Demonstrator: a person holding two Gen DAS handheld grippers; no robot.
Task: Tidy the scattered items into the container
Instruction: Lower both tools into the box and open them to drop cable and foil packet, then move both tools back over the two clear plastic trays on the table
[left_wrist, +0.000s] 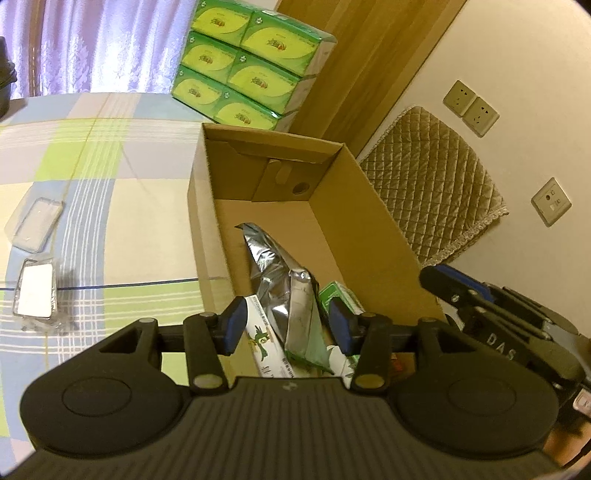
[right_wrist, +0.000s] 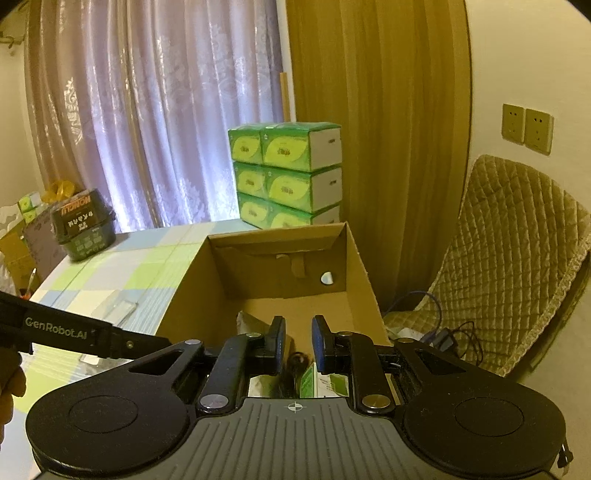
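Observation:
An open cardboard box (left_wrist: 369, 240) (right_wrist: 184, 295) stands on the checked tablecloth. Inside it lie a crumpled silver foil pouch (left_wrist: 269, 258), a white carton with a green bird (left_wrist: 264, 339) and a small green box (left_wrist: 338, 291). My left gripper (left_wrist: 288, 325) hovers over the box's near end, open wide, with those items below its fingers. My right gripper (right_wrist: 298, 343) is above the same end, its blue pads a narrow gap apart with nothing between them. Left of the box, two clear plastic cases (left_wrist: 35, 223) (left_wrist: 37, 291) lie on the cloth.
Stacked green tissue packs (left_wrist: 251, 62) (right_wrist: 288, 173) stand behind the box. A quilted chair (left_wrist: 432, 184) (right_wrist: 509, 258) is close on the right, with cables on its seat. A dark basket (right_wrist: 83, 225) sits at the table's far left corner by the curtain.

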